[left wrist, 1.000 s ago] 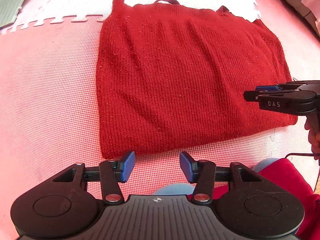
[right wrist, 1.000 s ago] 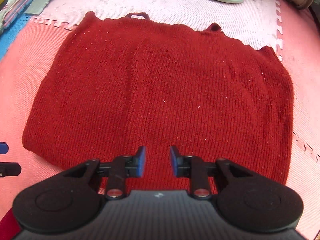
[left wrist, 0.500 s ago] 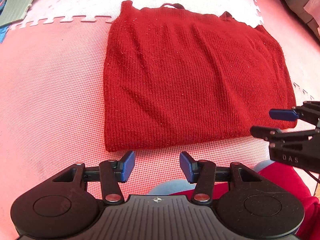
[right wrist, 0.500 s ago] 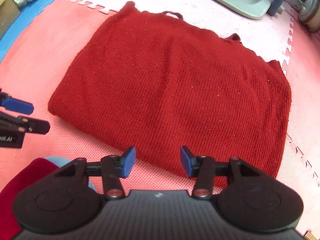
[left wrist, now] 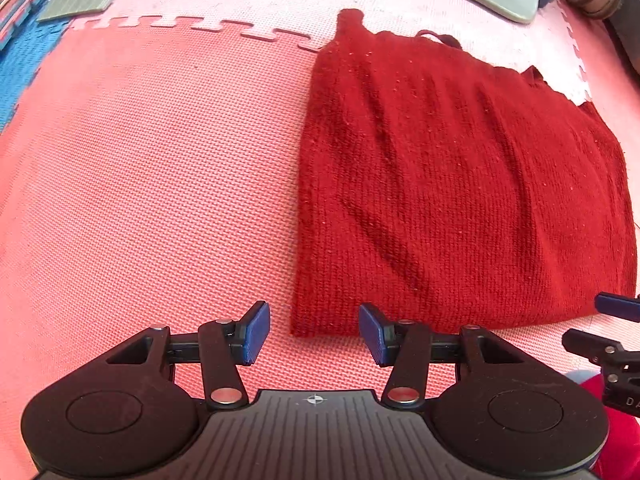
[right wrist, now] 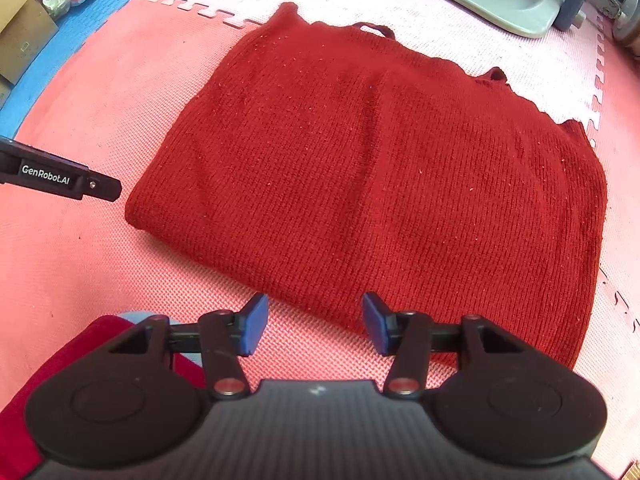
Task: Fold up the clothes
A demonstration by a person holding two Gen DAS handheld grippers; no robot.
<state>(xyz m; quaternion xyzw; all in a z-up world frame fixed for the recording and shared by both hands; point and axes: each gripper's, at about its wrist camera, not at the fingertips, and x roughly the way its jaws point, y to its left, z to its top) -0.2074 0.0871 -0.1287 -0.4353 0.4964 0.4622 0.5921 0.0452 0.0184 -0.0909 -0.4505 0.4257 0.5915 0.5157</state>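
A dark red knitted sweater (right wrist: 372, 184) lies already folded into a flat rectangle on the pink foam mat (left wrist: 152, 184). The left gripper (left wrist: 314, 330) and the right gripper (right wrist: 314, 328), its jaws having just been opening, hover empty and half-spread at its near edge; perhaps one more fold remains.

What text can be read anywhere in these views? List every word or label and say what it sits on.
"GenRobot.AI": white label on the side of the left tool, seen from the right wrist.
"D": start of a word cut off at the frame edge, on the right tool, seen from the left wrist.
Barcode label on the cardboard box: too small to read.
Red sweater: no text.
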